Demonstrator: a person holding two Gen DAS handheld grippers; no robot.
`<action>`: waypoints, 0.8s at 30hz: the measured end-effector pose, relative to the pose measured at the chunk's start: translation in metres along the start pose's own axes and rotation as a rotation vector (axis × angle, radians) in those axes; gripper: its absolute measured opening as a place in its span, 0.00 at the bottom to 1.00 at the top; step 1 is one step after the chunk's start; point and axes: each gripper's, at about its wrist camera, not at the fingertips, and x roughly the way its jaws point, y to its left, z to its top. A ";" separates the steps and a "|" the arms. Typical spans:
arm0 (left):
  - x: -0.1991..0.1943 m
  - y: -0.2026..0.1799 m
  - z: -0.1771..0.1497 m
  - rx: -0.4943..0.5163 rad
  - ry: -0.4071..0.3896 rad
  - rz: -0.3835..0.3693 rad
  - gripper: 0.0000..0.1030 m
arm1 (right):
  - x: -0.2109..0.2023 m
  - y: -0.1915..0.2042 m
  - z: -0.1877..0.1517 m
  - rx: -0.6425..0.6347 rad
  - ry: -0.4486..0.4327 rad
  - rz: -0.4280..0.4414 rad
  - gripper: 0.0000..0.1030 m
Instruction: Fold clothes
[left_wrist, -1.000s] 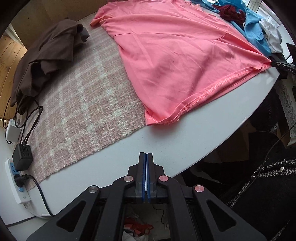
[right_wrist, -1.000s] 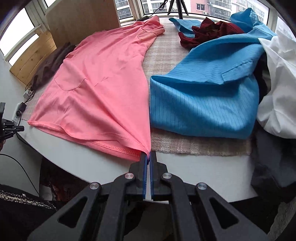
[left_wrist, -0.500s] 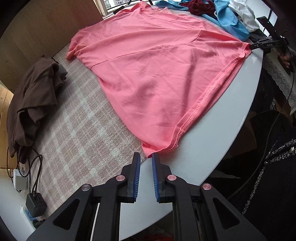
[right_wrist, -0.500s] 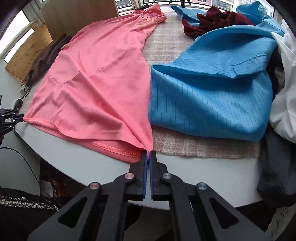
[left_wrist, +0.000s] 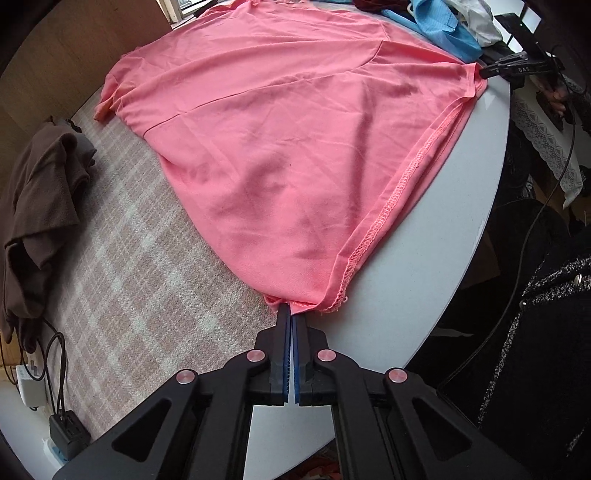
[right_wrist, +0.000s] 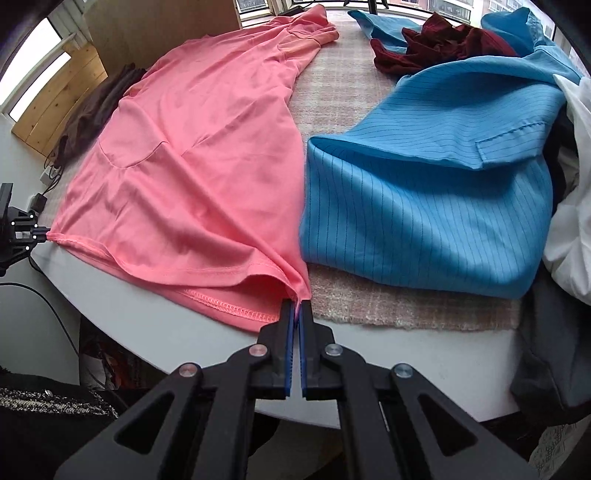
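Observation:
A pink shirt (left_wrist: 295, 129) lies spread flat on a checked cloth (left_wrist: 122, 258) over a round white table (left_wrist: 424, 277). My left gripper (left_wrist: 290, 310) is shut on the shirt's near-left hem corner. My right gripper (right_wrist: 295, 306) is shut on the other hem corner of the pink shirt (right_wrist: 192, 166). Each gripper shows in the other's view: the right one at the far hem corner (left_wrist: 517, 68), the left one at the left edge (right_wrist: 18, 236). The hem is stretched between them along the table's front edge.
A brown garment (left_wrist: 40, 192) lies at the left on the checked cloth. A blue striped garment (right_wrist: 424, 184), a dark red one (right_wrist: 436, 48) and a white one (right_wrist: 569, 206) lie to the right. A power strip with chargers and cables (left_wrist: 62, 435) sits at the table's left edge.
My left gripper moved in to the shirt's hem corner, opened, then shut on it. My right gripper stayed shut on its corner and the hem has pulled tauter.

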 end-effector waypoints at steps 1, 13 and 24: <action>-0.006 0.003 0.000 -0.030 -0.009 -0.001 0.00 | -0.005 0.000 0.000 0.010 -0.012 0.012 0.03; -0.104 0.026 -0.034 -0.402 -0.129 -0.049 0.00 | -0.074 -0.005 0.009 0.126 -0.170 0.127 0.02; -0.014 0.023 -0.050 -0.350 0.030 -0.008 0.00 | 0.009 -0.004 -0.014 0.148 -0.016 0.080 0.02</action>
